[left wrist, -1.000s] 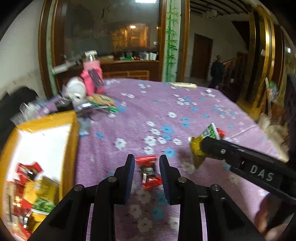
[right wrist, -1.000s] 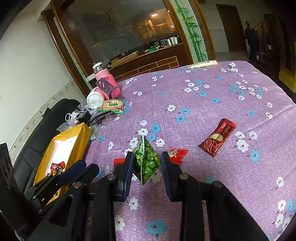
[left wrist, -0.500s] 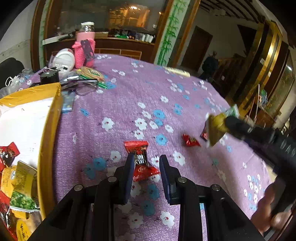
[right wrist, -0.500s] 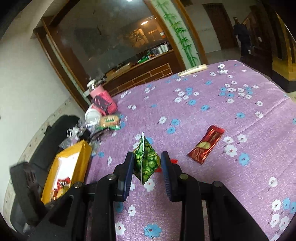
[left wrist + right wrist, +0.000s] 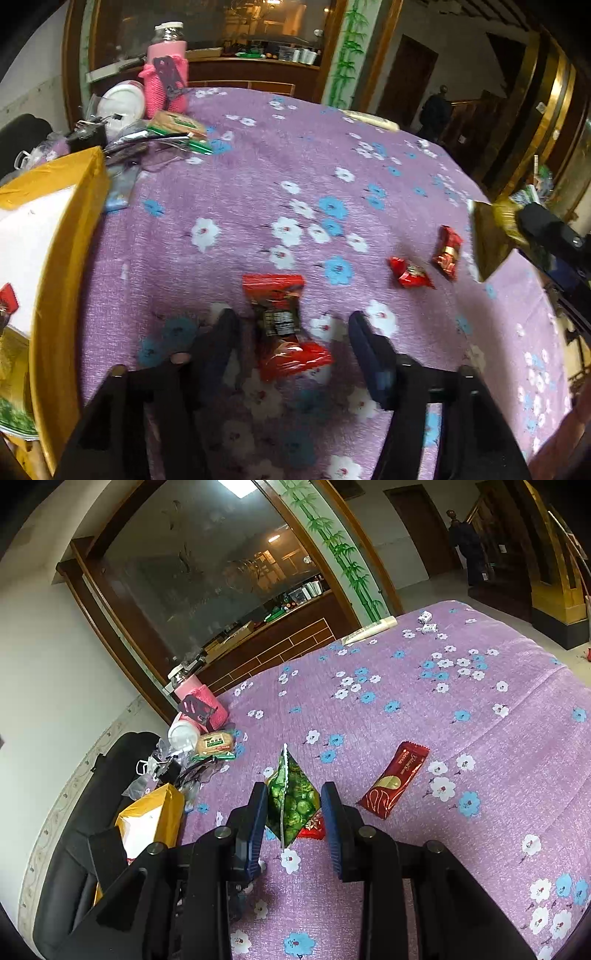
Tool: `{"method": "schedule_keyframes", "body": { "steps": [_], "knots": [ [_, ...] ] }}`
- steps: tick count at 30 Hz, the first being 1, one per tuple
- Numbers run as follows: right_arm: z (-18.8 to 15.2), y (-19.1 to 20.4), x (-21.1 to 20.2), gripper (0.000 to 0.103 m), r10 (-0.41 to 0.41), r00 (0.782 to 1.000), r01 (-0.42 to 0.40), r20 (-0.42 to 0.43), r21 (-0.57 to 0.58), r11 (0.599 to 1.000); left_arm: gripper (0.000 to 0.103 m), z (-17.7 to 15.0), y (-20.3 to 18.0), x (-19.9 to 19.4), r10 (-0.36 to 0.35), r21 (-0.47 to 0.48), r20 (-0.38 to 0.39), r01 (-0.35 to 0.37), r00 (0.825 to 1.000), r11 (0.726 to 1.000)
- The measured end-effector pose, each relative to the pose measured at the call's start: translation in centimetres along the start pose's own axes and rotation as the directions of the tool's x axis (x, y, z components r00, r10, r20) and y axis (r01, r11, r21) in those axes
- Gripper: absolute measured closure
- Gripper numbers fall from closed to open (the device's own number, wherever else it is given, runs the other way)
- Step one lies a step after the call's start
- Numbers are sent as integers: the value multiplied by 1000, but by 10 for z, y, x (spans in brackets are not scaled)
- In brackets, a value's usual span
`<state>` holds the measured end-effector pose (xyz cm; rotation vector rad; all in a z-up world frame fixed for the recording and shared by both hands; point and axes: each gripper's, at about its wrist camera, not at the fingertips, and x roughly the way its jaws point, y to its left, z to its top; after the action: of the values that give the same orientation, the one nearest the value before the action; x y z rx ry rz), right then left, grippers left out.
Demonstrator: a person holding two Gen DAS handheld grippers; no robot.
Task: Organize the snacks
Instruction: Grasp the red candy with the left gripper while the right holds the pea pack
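- Left gripper [image 5: 291,325] is tilting steeply down over the purple floral tablecloth [image 5: 258,192]; jaws are opening, fingers standing clear on both sides of a red-and-black candy wrapper [image 5: 282,326], pads not touching it.
- That wrapper is lying flat on the cloth, long axis running away from the camera, slightly slanted, twisted ends near and far.
- Right gripper [image 5: 293,805] is angling down more gently, jaws narrow and pinching a green pea snack bag [image 5: 291,797] from both sides, held above the table.
- Bag is standing on edge, long axis up-down, pointed seam tip upward.
- Red bar wrapper [image 5: 395,781] is lying diagonally just right of the right gripper.
- Two small red candies [image 5: 428,264] are sitting near each other right of the left gripper.
- Yellow box [image 5: 62,236] at left is cut off by the frame; snacks inside are only partly showing.
- Left view is blurring; wrapper print is unreadable.
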<state>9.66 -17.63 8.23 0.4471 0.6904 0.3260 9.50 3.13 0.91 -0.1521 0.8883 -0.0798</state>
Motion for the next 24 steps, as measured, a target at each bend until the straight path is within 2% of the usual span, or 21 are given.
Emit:
{"method": "schedule_keyframes", "body": {
  "steps": [1,3,7,14,24],
  "knots": [
    [0,0,0,74,2,1000,-2,-2,-2,1000,72,0,0,0,47,12,3,-47,999,999],
    [0,2,-1,74,-5,1000,5,0,-11,1000,79,0,8,-1,56,-12,3,-56,998,998],
    [-2,3,1,74,-4,1000,4,-6,-17,1000,80,-2,14,-7,45,-32,16,-45,999,998],
    [-6,13,7,74,14,1000,-15,-25,-54,998,80,-2,5,-37,41,13,143,-44,989,999],
    [-25,43,22,74,44,995,-58,-87,-169,984,80,3,7,-60,33,7,224,-35,974,999]
  ]
}}
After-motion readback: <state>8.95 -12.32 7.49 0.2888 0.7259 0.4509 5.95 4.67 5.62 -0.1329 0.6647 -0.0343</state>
